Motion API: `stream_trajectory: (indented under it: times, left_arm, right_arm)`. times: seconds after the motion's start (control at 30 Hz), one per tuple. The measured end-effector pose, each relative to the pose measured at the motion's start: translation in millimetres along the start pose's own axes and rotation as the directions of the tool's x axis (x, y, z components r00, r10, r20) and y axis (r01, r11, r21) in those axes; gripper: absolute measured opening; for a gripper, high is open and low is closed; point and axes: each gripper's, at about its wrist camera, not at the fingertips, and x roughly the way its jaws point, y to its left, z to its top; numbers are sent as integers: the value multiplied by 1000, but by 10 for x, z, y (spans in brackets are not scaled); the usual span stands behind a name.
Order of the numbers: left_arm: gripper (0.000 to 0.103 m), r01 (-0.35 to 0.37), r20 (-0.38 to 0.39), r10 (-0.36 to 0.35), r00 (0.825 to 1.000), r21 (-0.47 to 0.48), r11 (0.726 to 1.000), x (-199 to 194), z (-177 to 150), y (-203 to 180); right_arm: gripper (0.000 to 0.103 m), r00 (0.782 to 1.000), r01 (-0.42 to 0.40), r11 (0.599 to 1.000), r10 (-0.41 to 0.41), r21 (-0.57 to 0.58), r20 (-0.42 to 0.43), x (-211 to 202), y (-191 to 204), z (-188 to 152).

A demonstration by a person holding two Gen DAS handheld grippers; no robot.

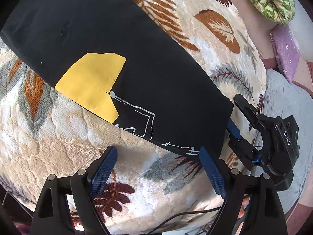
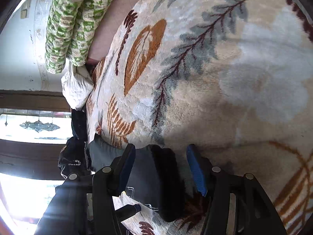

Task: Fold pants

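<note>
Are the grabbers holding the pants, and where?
Nothing is held. The left gripper is open beside the black pants; their end lies loose inside the open right gripper.

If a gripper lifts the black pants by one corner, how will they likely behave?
The black pants would probably hang floppy: they lie flat, following the leaf-patterned blanket. Likely light, being thin folded cloth. The plush pile may drag on them when pushed.

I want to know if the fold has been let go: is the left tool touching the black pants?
Cannot tell. In the left wrist view the left tool stands wide open; its right finger overlaps the hem of the black pants, but contact or a gap is not plain.
</note>
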Motion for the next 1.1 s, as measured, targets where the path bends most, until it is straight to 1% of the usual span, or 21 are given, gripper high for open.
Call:
stream_trajectory:
  times: [0.1, 0.17, 0.2, 0.23, 0.33, 0.47, 0.53, 0.6, 0.67, 0.73, 0.77, 0.8, 0.87, 0.9, 0.93, 0.97, 1.0, 1.03, 1.07, 1.1]
  left_arm:
    - [87, 13, -6, -13, 1000, -23, 1000, 33, 3, -48]
    - [88, 4, -2, -4, 1000, -20, 1000, 82, -9, -108]
    - [90, -5, 3, 5, 1000, -13, 1000, 107, -21, -145]
    - [92, -11, 13, 11, 1000, -6, 1000, 115, -40, -165]
    - [93, -25, 38, 25, 999, 10, 1000, 172, -111, -251]
    - [93, -34, 47, 31, 998, 56, 998, 282, -184, -437]
    - [93, -40, 55, 37, 998, 64, 997, 337, -208, -515]
    - [92, -43, 61, 38, 997, 74, 996, 381, -217, -570]
    - [91, -29, 71, 24, 997, 71, 997, 412, -208, -574]
    - [90, -12, 71, 8, 997, 59, 998, 438, -188, -573]
    - [90, -5, 73, 1, 997, 59, 998, 443, -158, -572]
    - [88, 0, 76, -4, 997, 59, 998, 454, -134, -577]
    - [77, 9, 91, -15, 996, 68, 998, 466, -107, -593]
    - [69, 5, 96, -13, 995, 85, 996, 482, -98, -621]
    - [63, 4, 94, -13, 995, 99, 995, 499, -91, -647]
    - [60, 9, 90, -19, 996, 108, 994, 514, -87, -666]
    - [54, 16, 87, -27, 996, 118, 993, 515, -93, -649]
    - [46, 21, 82, -31, 996, 130, 991, 530, -98, -660]
    - [41, 31, 67, -41, 997, 142, 989, 554, -100, -668]
    - [32, 45, 49, -53, 997, 152, 987, 545, -105, -646]
  right_arm:
    - [57, 998, -10, 999, 6, -52, -69, 107, 69, 73]
    - [57, 994, -17, 997, 9, -75, -108, 161, 98, 101]
    - [57, 992, -27, 996, 16, -83, -128, 191, 112, 104]
    - [57, 990, -35, 995, 22, -90, -142, 212, 120, 104]
    - [57, 985, -67, 994, 51, -90, -167, 254, 119, 113]
    - [57, 979, -109, 991, 93, -80, -184, 310, 95, 118]
    - [56, 976, -127, 989, 111, -79, -188, 306, 73, 124]
    - [50, 974, -143, 988, 129, -64, -187, 289, 17, 132]
    - [46, 972, -157, 987, 147, -45, -182, 265, -55, 134]
    - [46, 970, -172, 984, 163, -38, -180, 260, -81, 131]
    - [48, 970, -177, 984, 169, -33, -177, 261, -86, 132]
    - [49, 968, -186, 982, 179, -26, -174, 261, -91, 135]
    - [50, 967, -196, 980, 192, -11, -170, 264, -97, 144]
    - [50, 966, -202, 979, 198, -3, -167, 266, -105, 148]
    - [50, 965, -208, 978, 206, 3, -164, 268, -109, 150]
    - [50, 965, -213, 977, 212, 11, -158, 267, -119, 152]
    - [49, 964, -218, 976, 219, 20, -151, 269, -130, 150]
    - [49, 962, -228, 973, 229, 28, -149, 274, -139, 146]
    - [49, 961, -233, 972, 234, 29, -150, 282, -136, 140]
    - [47, 961, -229, 973, 230, 22, -152, 290, -129, 128]
